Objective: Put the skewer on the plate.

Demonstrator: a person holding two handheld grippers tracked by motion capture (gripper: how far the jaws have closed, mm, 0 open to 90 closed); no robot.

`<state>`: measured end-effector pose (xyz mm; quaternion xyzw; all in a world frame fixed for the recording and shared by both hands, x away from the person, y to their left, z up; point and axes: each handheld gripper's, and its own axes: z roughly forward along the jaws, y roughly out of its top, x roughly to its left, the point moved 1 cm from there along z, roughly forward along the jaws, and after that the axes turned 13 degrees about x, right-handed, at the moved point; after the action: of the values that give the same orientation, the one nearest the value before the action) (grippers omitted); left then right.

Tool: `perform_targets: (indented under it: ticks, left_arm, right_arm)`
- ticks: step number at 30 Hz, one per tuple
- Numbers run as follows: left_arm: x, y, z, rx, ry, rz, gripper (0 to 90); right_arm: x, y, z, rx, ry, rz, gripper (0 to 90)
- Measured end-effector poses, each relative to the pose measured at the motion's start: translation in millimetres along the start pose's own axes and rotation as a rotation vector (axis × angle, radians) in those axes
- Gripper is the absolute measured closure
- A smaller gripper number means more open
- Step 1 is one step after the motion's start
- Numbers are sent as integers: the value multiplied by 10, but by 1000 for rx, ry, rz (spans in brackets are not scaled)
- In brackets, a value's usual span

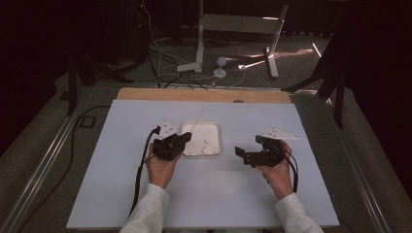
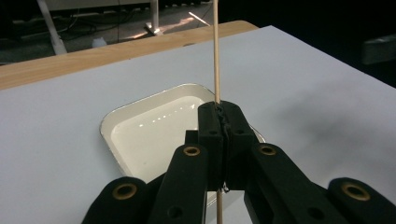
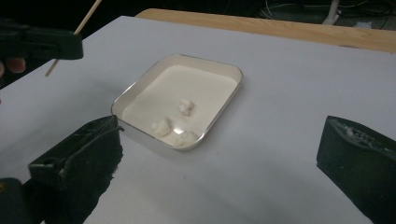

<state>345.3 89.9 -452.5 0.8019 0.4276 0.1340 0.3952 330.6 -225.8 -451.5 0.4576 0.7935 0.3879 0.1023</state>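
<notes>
A shallow white rectangular tray with a thin metallic rim (image 1: 216, 127) sits near the middle of a pale blue-grey table top (image 1: 204, 199), and everything else is placed around it. Inside the tray, toward its near edge, lie three small white lumpy pieces (image 3: 162, 127), close together but apart from one another; what they are made of cannot be told.

The left gripper (image 2: 223, 122), black and held in the person's left hand (image 1: 160, 170), hovers just beside the tray's left edge in the high view. Its jaws are clamped tight on a thin, light wooden skewer (image 2: 215, 51), which stands nearly upright, rising well above the jaws and also poking out a little below them. In the left gripper view the skewer crosses in front of the tray's far corner. From the right gripper view the same stick slants up and away beside the tray's far left side, with its lower tip off the table.

The right gripper (image 3: 219, 144), in the person's right hand (image 1: 278, 174), is to the right of the tray, near it but not touching. Its two black jaws are spread wide with nothing between them, and they frame the tray's near corner.

Beyond the tray, a strip of bare light wood (image 1: 204, 94) runs along the table's far edge.
</notes>
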Motion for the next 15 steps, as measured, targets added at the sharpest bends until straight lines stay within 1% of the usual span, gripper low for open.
perform_targets:
  ticks: [7, 9, 15]
  left_arm:
    - [15, 3, 110, 29, 14, -10, 892]
    - [20, 3, 140, 36, 16, -13, 891]
    - [36, -2, 214, 56, 25, -22, 891]
  right_arm:
    - [-47, -175, -110, -13, -9, 15, 0]
    - [-60, -221, -135, -13, -14, 10, 0]
    - [-119, -317, -249, -28, -32, 18, 0]
